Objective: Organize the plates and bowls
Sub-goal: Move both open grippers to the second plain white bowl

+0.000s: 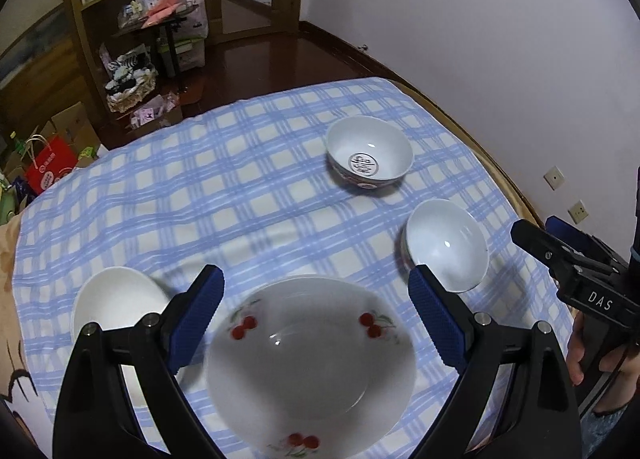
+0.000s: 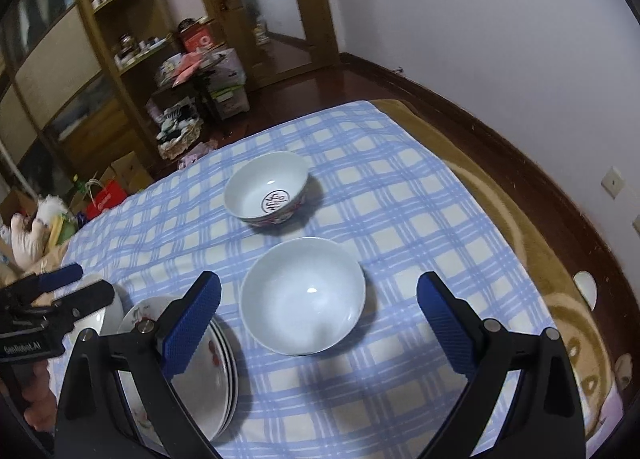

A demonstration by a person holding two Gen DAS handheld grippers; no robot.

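Note:
My left gripper (image 1: 316, 279) hangs open over a white plate with red cherries (image 1: 310, 363), and nothing sits between its blue pads. A plain white plate (image 1: 116, 303) lies to its left. In the right wrist view the cherry plate (image 2: 216, 363) tops a small stack. My right gripper (image 2: 319, 283) is open above a plain white bowl (image 2: 304, 295) without touching it; the same bowl (image 1: 446, 245) shows in the left wrist view. Farther back stands a patterned bowl (image 2: 266, 189) with a dark mark inside. Each gripper appears in the other's view, the right gripper (image 1: 536, 225) and the left gripper (image 2: 90, 281).
A blue checked cloth (image 1: 240, 179) covers the table. A brown blanket (image 2: 520, 259) lies along its right side by the white wall. Wooden shelves (image 1: 100, 39), boxes and a red bag (image 1: 50, 167) stand beyond the far left edge. A hand (image 1: 580, 355) holds the right gripper.

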